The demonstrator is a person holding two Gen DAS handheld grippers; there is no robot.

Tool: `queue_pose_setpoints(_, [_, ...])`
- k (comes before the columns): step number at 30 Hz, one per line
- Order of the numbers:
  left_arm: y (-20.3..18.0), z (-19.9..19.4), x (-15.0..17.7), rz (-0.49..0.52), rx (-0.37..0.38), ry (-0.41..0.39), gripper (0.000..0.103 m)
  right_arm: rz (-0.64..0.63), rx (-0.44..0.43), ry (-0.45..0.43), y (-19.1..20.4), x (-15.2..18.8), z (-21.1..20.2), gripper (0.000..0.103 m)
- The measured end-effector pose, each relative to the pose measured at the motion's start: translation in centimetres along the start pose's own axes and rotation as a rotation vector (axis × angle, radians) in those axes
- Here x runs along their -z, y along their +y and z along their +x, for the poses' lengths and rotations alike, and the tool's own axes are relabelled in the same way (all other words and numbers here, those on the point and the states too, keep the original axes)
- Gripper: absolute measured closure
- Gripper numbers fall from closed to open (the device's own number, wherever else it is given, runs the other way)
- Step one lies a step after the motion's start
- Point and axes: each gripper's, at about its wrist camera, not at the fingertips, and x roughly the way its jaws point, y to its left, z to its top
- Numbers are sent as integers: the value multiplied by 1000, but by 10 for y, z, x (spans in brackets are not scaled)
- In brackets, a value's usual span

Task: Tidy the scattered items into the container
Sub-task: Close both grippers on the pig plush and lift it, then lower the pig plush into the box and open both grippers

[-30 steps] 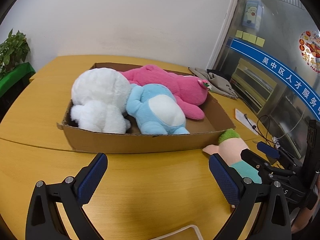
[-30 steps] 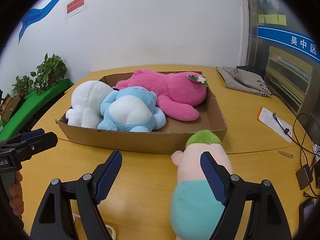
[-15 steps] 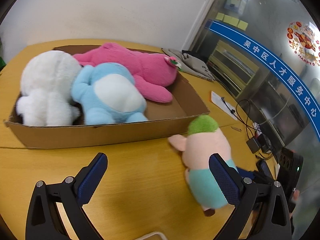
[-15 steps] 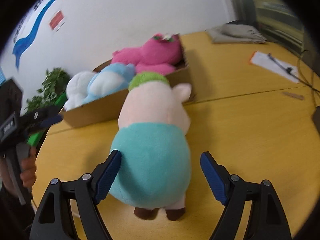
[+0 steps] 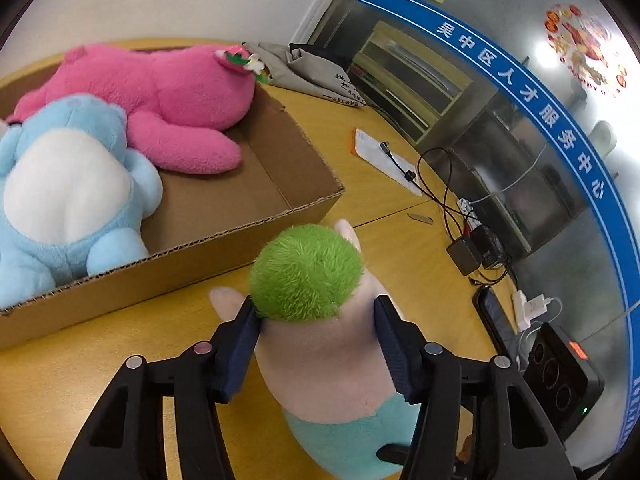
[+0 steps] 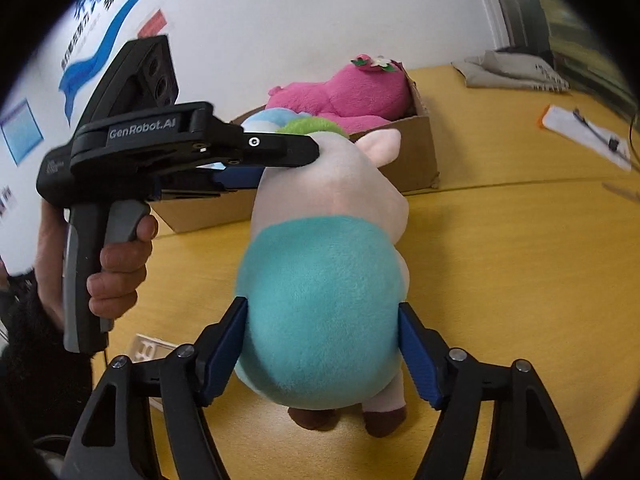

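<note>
Plush pig [image 5: 320,344], pink with a green tuft and teal shorts, stands on a yellow wooden table [image 5: 400,248] just near of the cardboard box [image 5: 248,236]. From our left wrist we see our left gripper [image 5: 316,340] closing on the pig's head, pads touching both sides. Inside the box lie a pink plush [image 5: 160,92] and a blue plush [image 5: 68,200]. Far right are a grey cloth bag [image 5: 316,68], a paper sheet [image 5: 380,156], cables and a charger [image 5: 464,256]. A blue band on the glass wall reads 吴中区人才服务中心.

From our right wrist we see our right gripper [image 6: 322,348] closing around the pig's teal body [image 6: 320,304], pads against the fabric. A hand [image 6: 116,264] holds the left gripper [image 6: 280,160], marked "GenRobot.AI", at the pig's head. Behind stands a white wall with blurred blue signage.
</note>
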Motion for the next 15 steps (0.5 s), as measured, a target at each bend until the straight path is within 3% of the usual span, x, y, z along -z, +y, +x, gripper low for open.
queue_pose_setpoints(5, [-19,-21,-12,49,-19,-43,49,14,-58,-22,0,-6,-1,38])
queue_pose_setpoints(9, [-22,-49,-38,63,-49,-123,50,13,-116,-73,1,-28,-5,38])
queue_pose_setpoints(15, [-3,-82,-117,73,-117,-259,49,-119,-138,-161,15,-115,2,38])
